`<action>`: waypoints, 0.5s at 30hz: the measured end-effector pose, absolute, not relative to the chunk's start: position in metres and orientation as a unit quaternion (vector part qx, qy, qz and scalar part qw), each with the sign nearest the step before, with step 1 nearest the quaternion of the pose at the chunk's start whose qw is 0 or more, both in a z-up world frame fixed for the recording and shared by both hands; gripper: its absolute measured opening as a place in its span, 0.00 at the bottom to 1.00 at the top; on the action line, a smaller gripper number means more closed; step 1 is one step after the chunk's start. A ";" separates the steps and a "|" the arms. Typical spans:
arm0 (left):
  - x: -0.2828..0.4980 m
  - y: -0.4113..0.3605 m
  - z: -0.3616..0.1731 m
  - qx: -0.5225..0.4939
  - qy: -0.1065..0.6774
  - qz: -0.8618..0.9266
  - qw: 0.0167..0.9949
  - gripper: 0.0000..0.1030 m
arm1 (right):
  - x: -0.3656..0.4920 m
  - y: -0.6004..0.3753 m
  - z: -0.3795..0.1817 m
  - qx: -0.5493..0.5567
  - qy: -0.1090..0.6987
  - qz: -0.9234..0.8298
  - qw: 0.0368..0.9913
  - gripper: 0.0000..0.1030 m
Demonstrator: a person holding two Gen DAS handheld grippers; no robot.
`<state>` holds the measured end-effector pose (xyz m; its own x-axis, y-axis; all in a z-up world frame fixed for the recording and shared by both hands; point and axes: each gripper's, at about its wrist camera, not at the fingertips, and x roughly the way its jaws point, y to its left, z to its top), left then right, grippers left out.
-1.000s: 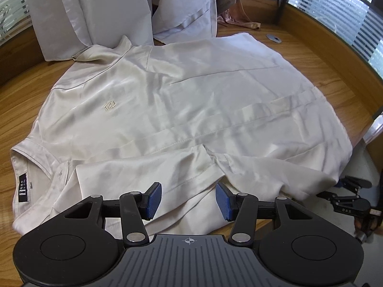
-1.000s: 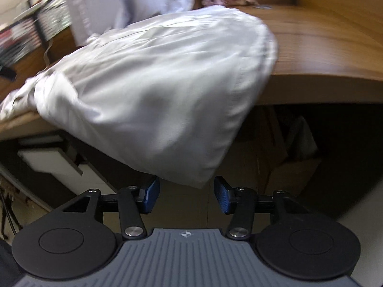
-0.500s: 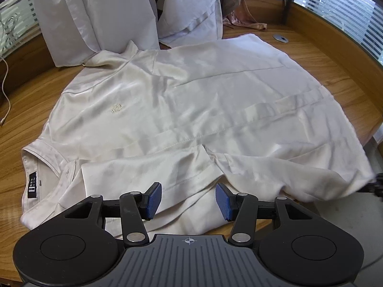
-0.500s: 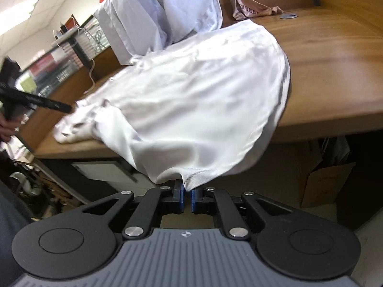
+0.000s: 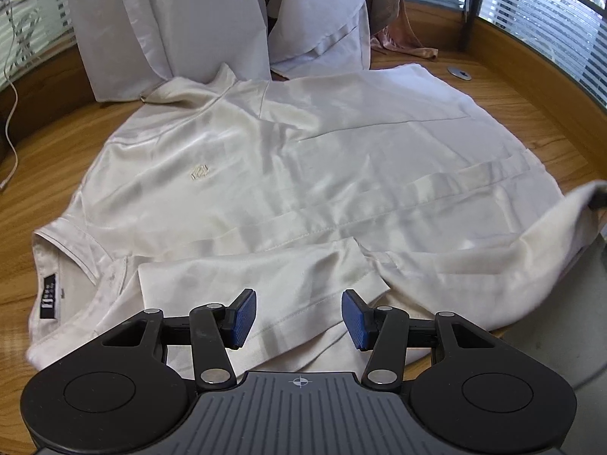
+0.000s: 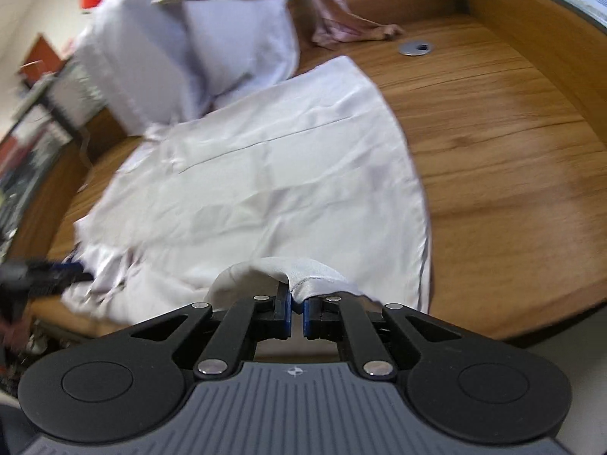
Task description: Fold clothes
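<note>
A cream short-sleeved shirt (image 5: 296, 174) lies spread on the wooden desk (image 5: 49, 159), collar at the left, one sleeve folded across its near edge. My left gripper (image 5: 299, 320) hovers open just above that sleeve, nothing between its blue pads. My right gripper (image 6: 297, 311) is shut on the shirt's hem corner (image 6: 303, 276), which is lifted above the desk edge. That raised corner (image 5: 569, 204) shows at the right of the left wrist view. The rest of the shirt (image 6: 273, 174) still lies flat.
More white garments (image 5: 170, 19) hang or lean at the back of the desk, with a pinkish cloth (image 5: 398, 34) beside them. A metal cable grommet (image 6: 415, 47) sits in the desk top. A white cable (image 5: 11, 113) runs at the far left. Blinds (image 5: 550, 19) line the curved back wall.
My right gripper closed on the shirt's hanging hem corner and rose with it from below the desk edge to above the desk. The left gripper stayed almost still.
</note>
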<state>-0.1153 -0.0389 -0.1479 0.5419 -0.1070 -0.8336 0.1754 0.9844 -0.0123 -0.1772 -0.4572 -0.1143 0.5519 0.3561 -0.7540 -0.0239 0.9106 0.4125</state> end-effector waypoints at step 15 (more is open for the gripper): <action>-0.092 -0.080 -0.165 0.030 0.487 -0.070 0.870 0.53 | -0.091 -0.475 -0.128 0.146 0.541 0.090 0.823 0.19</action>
